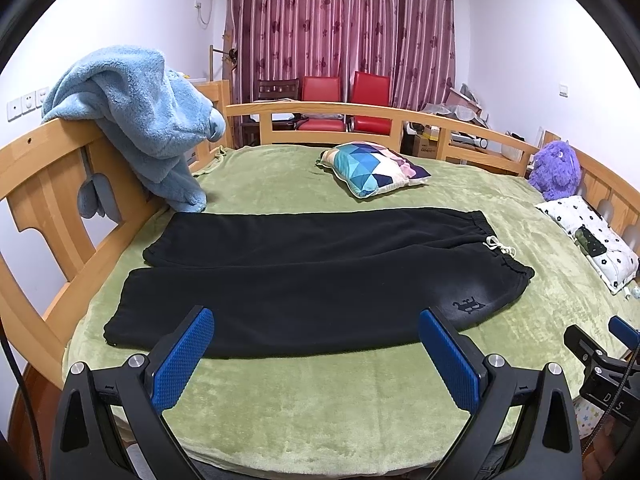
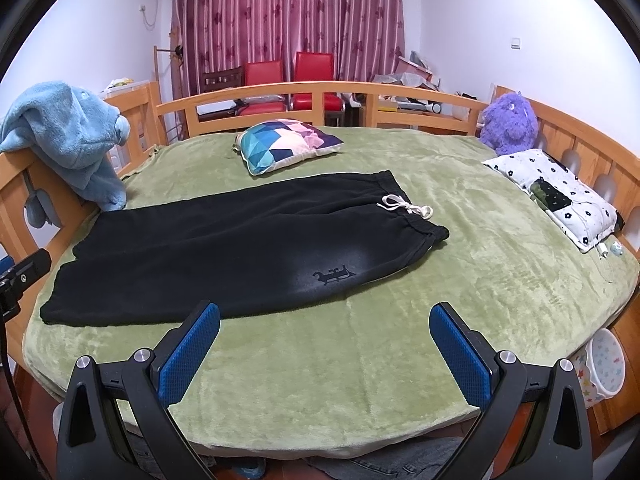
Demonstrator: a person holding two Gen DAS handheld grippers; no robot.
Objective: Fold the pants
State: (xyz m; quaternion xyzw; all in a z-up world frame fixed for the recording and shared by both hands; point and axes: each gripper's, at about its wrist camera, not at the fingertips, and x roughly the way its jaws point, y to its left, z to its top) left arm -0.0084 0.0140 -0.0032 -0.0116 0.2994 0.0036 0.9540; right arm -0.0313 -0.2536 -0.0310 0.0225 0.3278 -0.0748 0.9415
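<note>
The pants (image 1: pixel 312 276) lay flat and unfolded on the green blanket (image 1: pixel 320 400), and both the left gripper (image 1: pixel 316 322) and right gripper (image 2: pixel 324 316) hovered wide apart, empty; the next move likely required gripping the near leg.

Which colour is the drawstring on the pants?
The drawstring is off-white against the black pants; clearest in the right wrist view.

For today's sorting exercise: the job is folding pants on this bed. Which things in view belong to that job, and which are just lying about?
Belongs to the job:
black pants, spread flat on the green blanket
left gripper, open
right gripper, open

Just lying about:
patterned cushion
blue fleece over the bed rail
purple plush toy
flowered pillow
red chairs
</note>
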